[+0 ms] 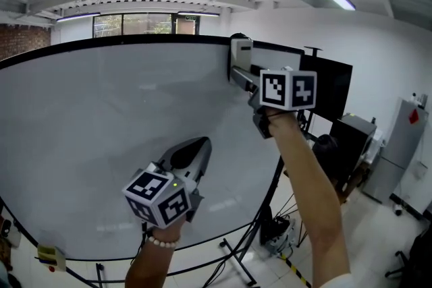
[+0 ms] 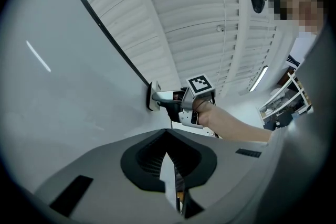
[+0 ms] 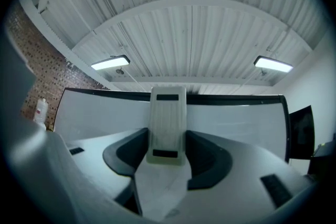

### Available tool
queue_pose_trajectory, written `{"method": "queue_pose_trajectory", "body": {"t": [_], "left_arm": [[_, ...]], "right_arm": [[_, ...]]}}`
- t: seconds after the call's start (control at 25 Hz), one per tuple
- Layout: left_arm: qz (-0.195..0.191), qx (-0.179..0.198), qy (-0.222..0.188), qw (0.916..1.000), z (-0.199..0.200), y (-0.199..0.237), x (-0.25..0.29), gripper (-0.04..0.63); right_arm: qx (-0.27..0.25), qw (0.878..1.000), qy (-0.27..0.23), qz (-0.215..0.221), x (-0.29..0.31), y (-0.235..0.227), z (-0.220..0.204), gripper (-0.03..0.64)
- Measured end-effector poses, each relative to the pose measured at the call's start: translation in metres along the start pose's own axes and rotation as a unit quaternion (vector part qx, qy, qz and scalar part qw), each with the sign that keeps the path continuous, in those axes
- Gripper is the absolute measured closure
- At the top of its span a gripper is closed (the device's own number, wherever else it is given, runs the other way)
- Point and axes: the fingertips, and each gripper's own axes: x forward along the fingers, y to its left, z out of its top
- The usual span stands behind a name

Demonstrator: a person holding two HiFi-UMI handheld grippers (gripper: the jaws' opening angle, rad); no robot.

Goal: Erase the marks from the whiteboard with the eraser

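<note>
The whiteboard (image 1: 101, 138) fills the head view's left and middle; I can make out no marks on its white surface. A pale rectangular eraser (image 1: 241, 50) is pressed flat against the board near its top right edge, with my right gripper (image 1: 237, 71) shut on it. In the right gripper view the eraser (image 3: 168, 118) stands upright between the jaws of the right gripper (image 3: 168, 153). My left gripper (image 1: 196, 148) hovers lower, in front of the board's middle, shut and holding nothing. From the left gripper (image 2: 170, 168), the eraser (image 2: 154, 96) shows against the board (image 2: 63, 92).
The board stands on black stand legs (image 1: 260, 226). A dark screen (image 1: 334, 88) is just past the board's right edge, with a grey cabinet (image 1: 405, 138) further right. A small yellow object (image 1: 48, 256) hangs at the board's lower left.
</note>
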Motion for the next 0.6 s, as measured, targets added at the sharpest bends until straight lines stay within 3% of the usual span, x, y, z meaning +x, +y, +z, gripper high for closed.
{"method": "queue_pose_trajectory", "body": {"t": [0.4, 0.6], "left_arm": [[0.008, 0.006, -0.011, 0.9999, -0.014, -0.012, 0.049, 0.597], [0.015, 0.009, -0.007, 0.9998, -0.031, -0.041, 0.096, 0.597]], "right_arm": [[-0.004, 1.0, -0.001, -0.03, -0.014, -0.103, -0.014, 0.367], [-0.005, 0.999, -0.001, -0.04, -0.037, -0.169, -0.015, 0.367]]}}
